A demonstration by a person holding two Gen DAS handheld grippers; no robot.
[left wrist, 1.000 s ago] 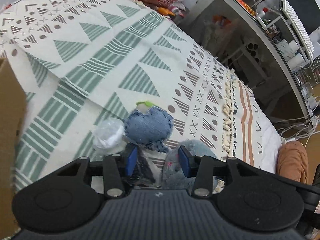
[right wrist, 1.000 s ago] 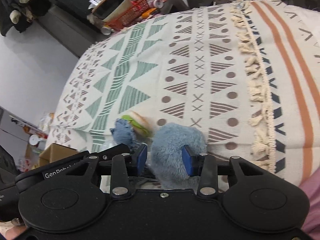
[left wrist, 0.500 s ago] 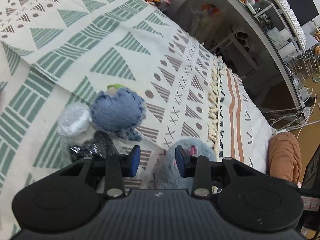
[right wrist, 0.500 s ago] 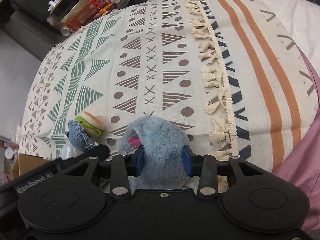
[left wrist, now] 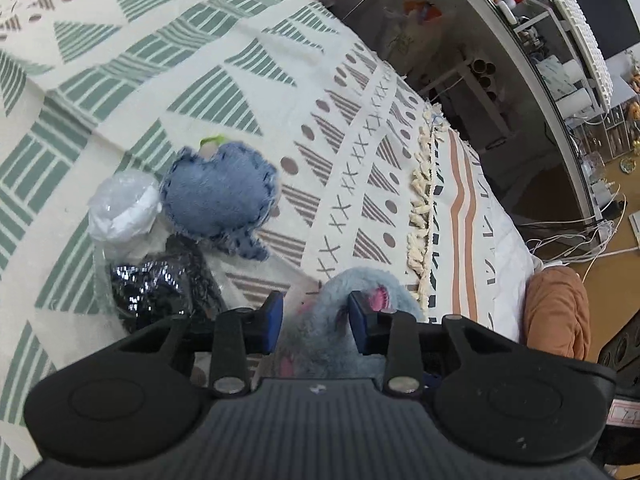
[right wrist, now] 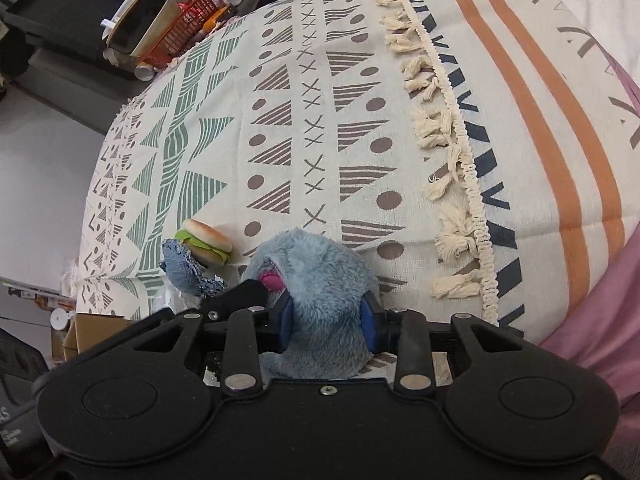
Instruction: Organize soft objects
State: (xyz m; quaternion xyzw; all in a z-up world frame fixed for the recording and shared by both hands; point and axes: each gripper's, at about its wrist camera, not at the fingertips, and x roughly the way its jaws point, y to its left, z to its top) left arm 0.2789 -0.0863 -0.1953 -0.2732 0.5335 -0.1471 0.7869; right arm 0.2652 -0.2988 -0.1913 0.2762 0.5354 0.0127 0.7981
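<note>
Right wrist view: the right tongs (right wrist: 326, 318) are squeezing the fluffy blue plush (right wrist: 316, 276) on the patterned bedspread (right wrist: 320, 128). Open cloth is stretching ahead to the tassel fringe (right wrist: 448, 184). Just left, the denim toy (right wrist: 186, 266) is touching a burger toy (right wrist: 208, 242). The left tongs (left wrist: 316, 316) are standing part-open over the plush, gripping nothing. No writing is reading clearly.

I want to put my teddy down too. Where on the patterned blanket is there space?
Plenty on the cream patterned blanket beyond the fluffy blue plush toy, between the tassel fringe and the green triangles. It is crowded beside the plush: the denim stuffed toy, toy hamburger, white plastic-wrapped bundle and sparkly black bag cluster together.
</note>
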